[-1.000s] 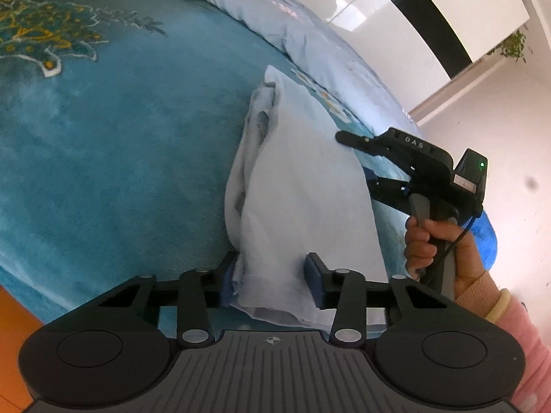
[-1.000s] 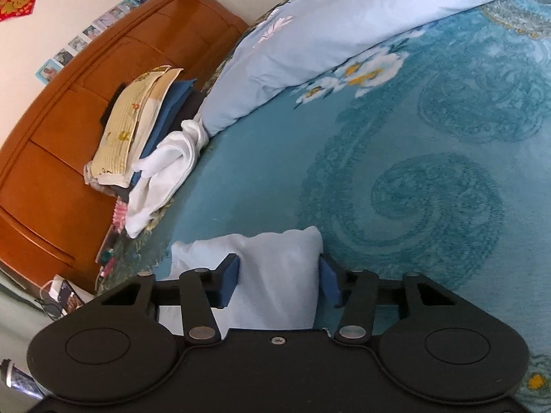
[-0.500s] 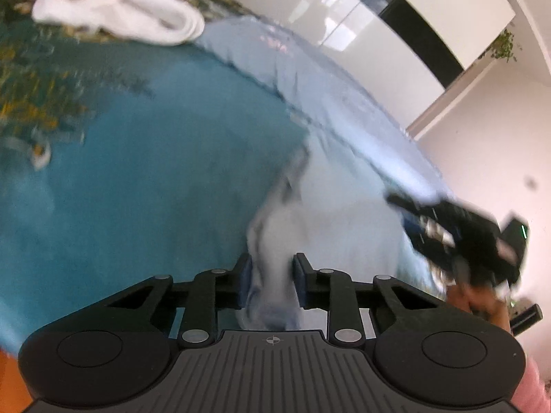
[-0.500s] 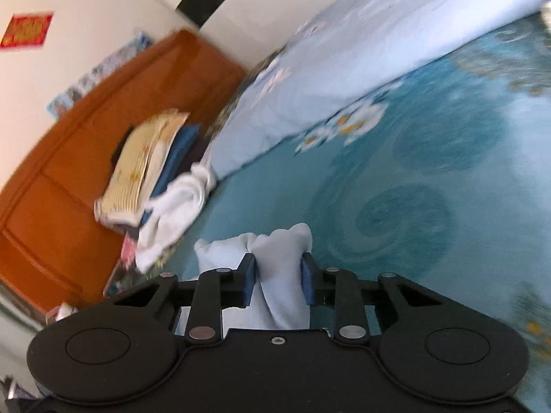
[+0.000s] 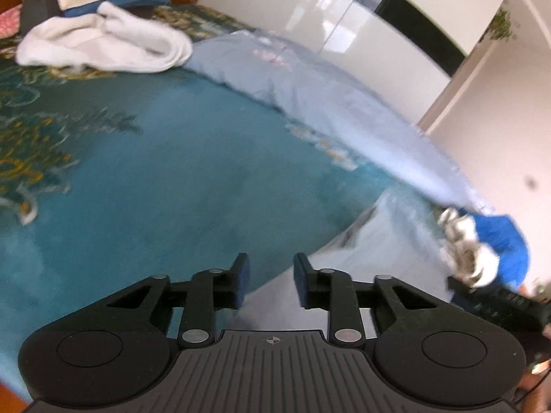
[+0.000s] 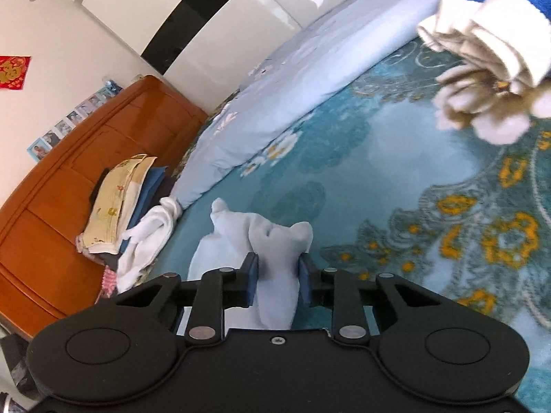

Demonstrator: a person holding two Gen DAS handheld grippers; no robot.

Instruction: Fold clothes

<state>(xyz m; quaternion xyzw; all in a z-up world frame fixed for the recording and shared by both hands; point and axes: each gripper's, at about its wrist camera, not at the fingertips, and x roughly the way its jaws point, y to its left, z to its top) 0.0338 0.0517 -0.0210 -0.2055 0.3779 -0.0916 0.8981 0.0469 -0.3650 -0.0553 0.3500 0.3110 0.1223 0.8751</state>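
teal bedspread point(image 5: 155, 186) | left gripper point(image 5: 268, 280) fingers apart, empty | right gripper point(image 6: 278, 277) pinching pale garment point(image 6: 275, 241), rest seemingly blurred

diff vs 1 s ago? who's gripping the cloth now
The left gripper closed on the pale blue garment half a second ago and has since let go; its jaws now stand open with nothing between them. The right gripper went from open around the fabric to shut on it. Unchanged: the white towel and the teal bedspread.
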